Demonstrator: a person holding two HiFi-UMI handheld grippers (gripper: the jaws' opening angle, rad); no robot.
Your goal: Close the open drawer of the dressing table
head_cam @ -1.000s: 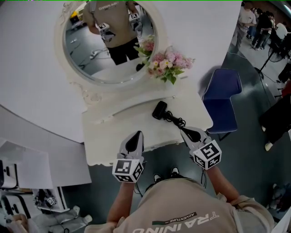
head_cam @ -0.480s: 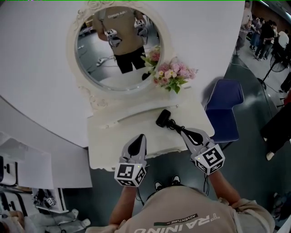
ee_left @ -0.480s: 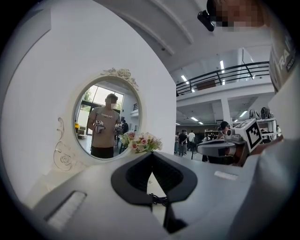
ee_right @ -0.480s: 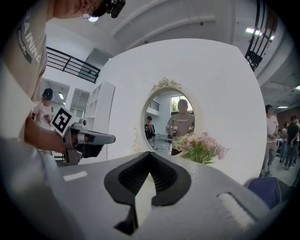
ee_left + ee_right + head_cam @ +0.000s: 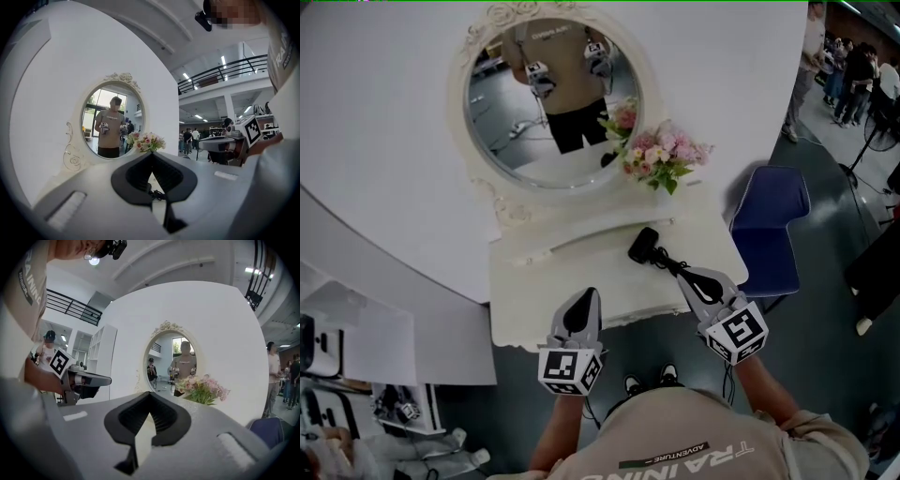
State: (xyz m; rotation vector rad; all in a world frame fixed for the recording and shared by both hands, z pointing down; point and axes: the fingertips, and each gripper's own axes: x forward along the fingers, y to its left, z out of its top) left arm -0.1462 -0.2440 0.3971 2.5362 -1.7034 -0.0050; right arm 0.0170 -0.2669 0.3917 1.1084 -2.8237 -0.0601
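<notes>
Since a second ago only the head view has drifted: the left gripper (image 5: 585, 298) and right gripper (image 5: 684, 276) keep their places over the counter's (image 5: 581, 267) front edge, jaws pressed together on nothing. The drawer cannot be picked out beneath that edge. Beyond lie a black corded device (image 5: 645, 246), flowers (image 5: 661, 155) and the mirror (image 5: 548, 103)

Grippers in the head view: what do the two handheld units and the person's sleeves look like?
The left gripper and right gripper are pale grey tapered shells with black pads, each carrying a white cube printed with black square markers. The person wears a tan short-sleeved T-shirt with lettering.
</notes>
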